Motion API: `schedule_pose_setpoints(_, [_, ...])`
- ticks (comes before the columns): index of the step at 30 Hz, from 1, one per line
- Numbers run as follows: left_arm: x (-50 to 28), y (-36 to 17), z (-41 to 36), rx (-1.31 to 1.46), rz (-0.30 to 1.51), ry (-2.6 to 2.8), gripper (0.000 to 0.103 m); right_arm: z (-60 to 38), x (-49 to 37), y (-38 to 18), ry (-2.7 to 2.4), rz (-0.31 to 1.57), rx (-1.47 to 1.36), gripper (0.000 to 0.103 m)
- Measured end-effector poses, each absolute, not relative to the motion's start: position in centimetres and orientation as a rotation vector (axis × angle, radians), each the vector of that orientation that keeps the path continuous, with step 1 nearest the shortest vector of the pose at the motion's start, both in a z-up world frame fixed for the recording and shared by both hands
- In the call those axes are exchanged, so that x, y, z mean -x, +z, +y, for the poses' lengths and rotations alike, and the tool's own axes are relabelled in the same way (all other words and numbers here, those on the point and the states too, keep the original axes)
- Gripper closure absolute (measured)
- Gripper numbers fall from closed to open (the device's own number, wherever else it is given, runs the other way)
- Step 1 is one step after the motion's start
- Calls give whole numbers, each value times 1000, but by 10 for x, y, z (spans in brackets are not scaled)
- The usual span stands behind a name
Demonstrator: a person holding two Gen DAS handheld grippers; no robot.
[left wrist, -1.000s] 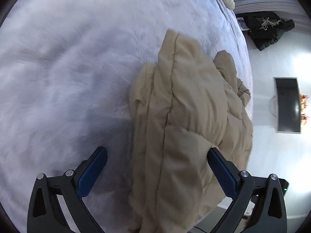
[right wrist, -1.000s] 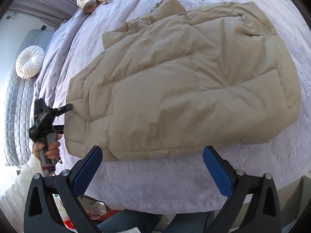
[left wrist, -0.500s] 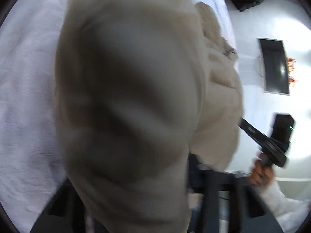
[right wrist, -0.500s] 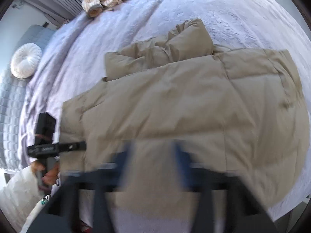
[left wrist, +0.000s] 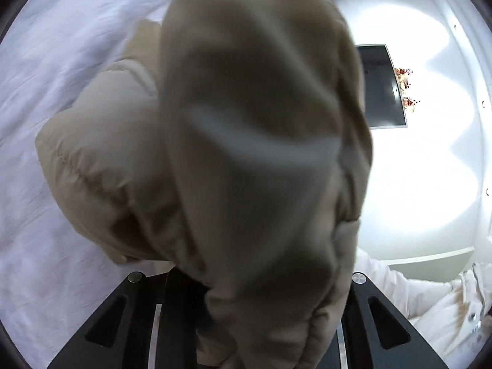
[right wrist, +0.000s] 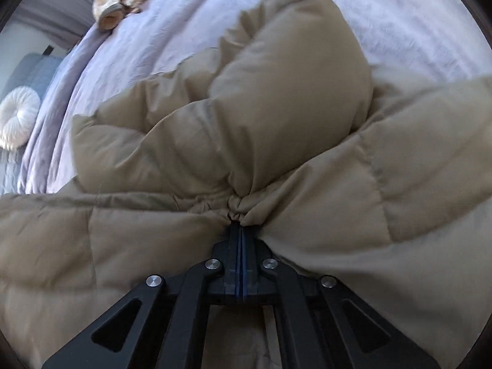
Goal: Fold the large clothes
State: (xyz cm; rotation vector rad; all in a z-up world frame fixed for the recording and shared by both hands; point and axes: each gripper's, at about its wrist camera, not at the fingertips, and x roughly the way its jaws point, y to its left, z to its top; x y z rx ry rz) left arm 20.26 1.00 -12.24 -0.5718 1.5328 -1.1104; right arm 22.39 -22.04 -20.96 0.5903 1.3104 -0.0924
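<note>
A beige puffer jacket (right wrist: pixel 276 117) lies on a bed with a pale lilac cover (right wrist: pixel 172 24). My right gripper (right wrist: pixel 240 224) is shut on a bunched fold of the jacket's edge, its jaws pressed together. In the left wrist view the same jacket (left wrist: pixel 246 153) is lifted and hangs over my left gripper (left wrist: pixel 246 301), filling the middle of the view. Its fingertips are hidden under the fabric, with the frame drawn in close around the bunched fabric.
A white round cushion (right wrist: pixel 18 117) and a grey headboard are at the bed's far left. Striped rolled cloth (right wrist: pixel 123 0) lies at the bed's far end. A dark wall screen (left wrist: pixel 381 86) hangs on the white wall. The person's white sleeve (left wrist: pixel 430 301) is at lower right.
Both grippers were open over the flat jacket one second ago. Both moved in onto its edge. The right one has closed on it, and the jacket has been lifted and bunched.
</note>
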Motion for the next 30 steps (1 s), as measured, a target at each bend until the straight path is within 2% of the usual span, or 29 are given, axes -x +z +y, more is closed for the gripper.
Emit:
schedule_pose_setpoints(5, [-197,-109,-21,566,1509,-1111,78,-238,-213,-200,-50,1312,-720,103])
schedule_pose_setpoints(11, [-188,-104,-28,556,1526,-1064,78,-232,-111,-147,0,1219,-751,103])
schedule_pose_setpoints(15, [-182,-90,-58,493,1536,-1038,78,-211,-55,-164,7,1260,-782,103])
schedule_pose_setpoints(19, [-166,-73,-113,333,1527,-1068,77,-206,-43,-203,-19,1295,-859,103])
schedule_pose_setpoints(22, [-153,-68,-155,232,1521,-1091,77,-211,-44,-211,2,1297,-902,103])
schedule_pose_setpoints(23, [-150,-68,-172,213,1521,-1099,74,-215,-43,-211,19,1296,-923,103])
schedule_pose_setpoints(25, [-147,-69,-194,222,1528,-1114,59,-223,-35,-206,41,1283,-960,103])
schedule_pose_setpoints(26, [-145,-70,-206,228,1528,-1125,44,-230,-29,-202,48,1271,-980,103])
schedule_pose_setpoints(27, [-143,-70,-219,229,1522,-1140,35,-236,-22,-198,48,1258,-998,103])
schedule_pose_setpoints(30, [-132,-83,-262,194,1528,-1169,30,-261,3,-180,30,1204,-1040,100])
